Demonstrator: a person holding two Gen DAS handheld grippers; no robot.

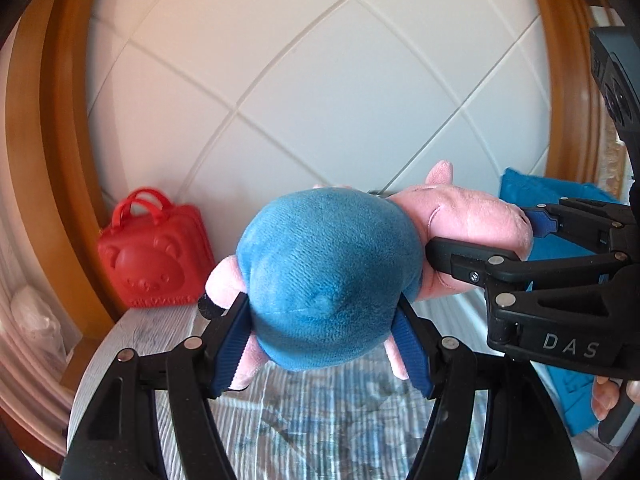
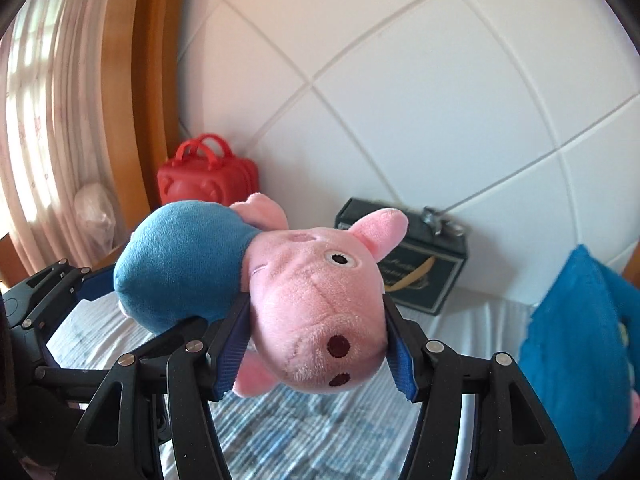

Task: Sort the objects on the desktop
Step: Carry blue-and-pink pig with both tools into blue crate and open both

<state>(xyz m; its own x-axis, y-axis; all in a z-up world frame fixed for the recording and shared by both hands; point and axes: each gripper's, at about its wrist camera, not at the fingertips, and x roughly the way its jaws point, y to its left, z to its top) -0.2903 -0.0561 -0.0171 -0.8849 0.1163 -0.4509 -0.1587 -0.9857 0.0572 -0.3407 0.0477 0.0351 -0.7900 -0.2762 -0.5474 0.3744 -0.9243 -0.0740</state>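
Left wrist view shows my left gripper (image 1: 324, 344) pinching the blue body of the plush pig (image 1: 328, 276), its blue pads (image 1: 232, 344) pressed into the fabric on both sides. My right gripper (image 1: 496, 236) comes in from the right and clamps the pig's pink head. The toy hangs in the air between my two tools, above the striped tablecloth (image 1: 320, 420). A red bear bag (image 1: 154, 252) stands against the white tiled wall (image 1: 320, 80) behind, and a blue cloth (image 1: 560, 240) lies at the right.

From the right wrist camera, my right gripper (image 2: 316, 344) squeezes the pig's snout, the face turned up toward the lens. A dark box (image 2: 416, 264) sits on the table by the wall, near the red bag, and a curtain (image 2: 48, 120) hangs at the left.
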